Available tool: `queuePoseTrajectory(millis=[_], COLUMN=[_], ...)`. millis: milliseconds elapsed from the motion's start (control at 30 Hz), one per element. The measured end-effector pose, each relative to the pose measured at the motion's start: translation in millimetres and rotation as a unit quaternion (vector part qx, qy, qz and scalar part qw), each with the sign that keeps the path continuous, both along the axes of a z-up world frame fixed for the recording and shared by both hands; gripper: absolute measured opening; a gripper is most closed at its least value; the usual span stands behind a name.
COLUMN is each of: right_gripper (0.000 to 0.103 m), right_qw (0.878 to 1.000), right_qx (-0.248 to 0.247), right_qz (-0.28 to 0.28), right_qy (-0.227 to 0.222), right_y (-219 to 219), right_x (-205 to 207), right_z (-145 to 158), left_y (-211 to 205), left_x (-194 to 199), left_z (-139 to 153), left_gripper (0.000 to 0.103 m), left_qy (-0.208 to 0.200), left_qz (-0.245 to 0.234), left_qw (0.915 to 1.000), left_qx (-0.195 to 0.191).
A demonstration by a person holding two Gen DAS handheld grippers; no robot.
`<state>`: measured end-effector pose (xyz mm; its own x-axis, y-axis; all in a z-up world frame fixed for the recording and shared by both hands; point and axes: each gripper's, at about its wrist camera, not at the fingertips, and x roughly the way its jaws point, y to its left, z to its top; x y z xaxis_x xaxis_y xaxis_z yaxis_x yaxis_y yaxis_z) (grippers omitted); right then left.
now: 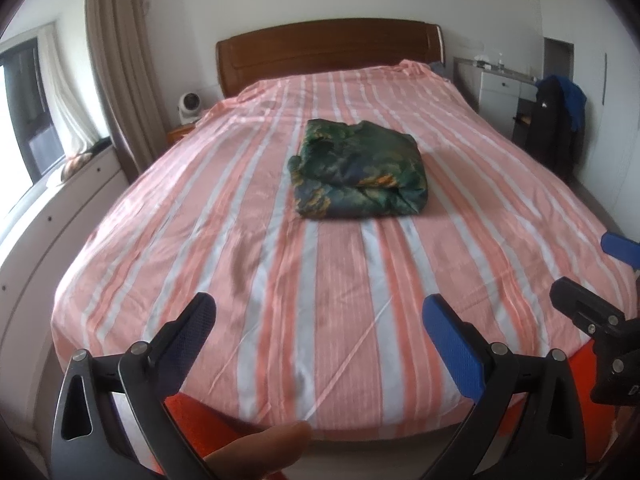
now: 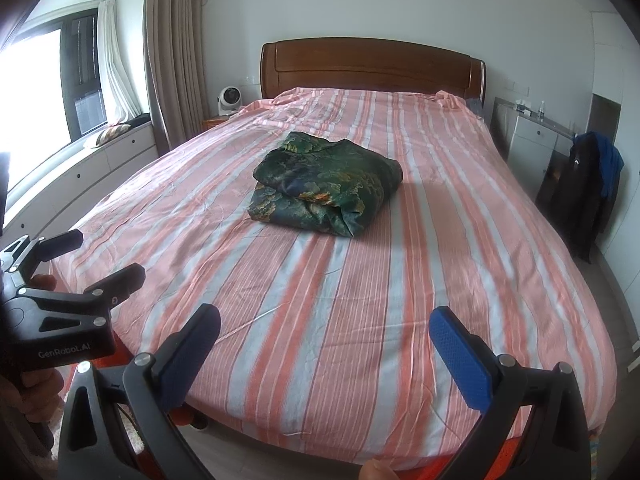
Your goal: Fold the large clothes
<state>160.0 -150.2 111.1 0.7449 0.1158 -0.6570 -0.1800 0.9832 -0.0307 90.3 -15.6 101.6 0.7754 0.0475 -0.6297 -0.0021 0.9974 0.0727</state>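
Note:
A dark green patterned garment (image 1: 356, 168) lies folded into a thick bundle in the middle of the bed; it also shows in the right wrist view (image 2: 326, 186). My left gripper (image 1: 320, 326) is open and empty, held over the foot of the bed, well short of the garment. My right gripper (image 2: 326, 334) is open and empty, also over the foot of the bed. The right gripper shows at the right edge of the left wrist view (image 1: 600, 280), and the left gripper at the left edge of the right wrist view (image 2: 96, 258).
The bed (image 1: 280, 264) has a pink and white striped sheet and a wooden headboard (image 1: 328, 46). A white drawer bench (image 2: 80, 184) runs under the window on the left. A white cabinet (image 2: 532, 140) and hanging dark clothes (image 2: 588, 196) stand on the right.

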Motion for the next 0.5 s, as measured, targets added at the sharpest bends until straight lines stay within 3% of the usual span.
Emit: queuePoseTrajectory(millis=[500], right_gripper=[0.103], right_qw=[1.000], right_qx=[-0.011], right_qz=[-0.010], right_qy=[0.011], right_y=[4], right_x=[-3], right_z=[-8], left_y=[-2], left_x=[5], left_z=[-6], left_gripper=[0.103], left_qy=[0.008], left_qz=[0.002], left_qw=[1.0000], left_qx=[-0.003])
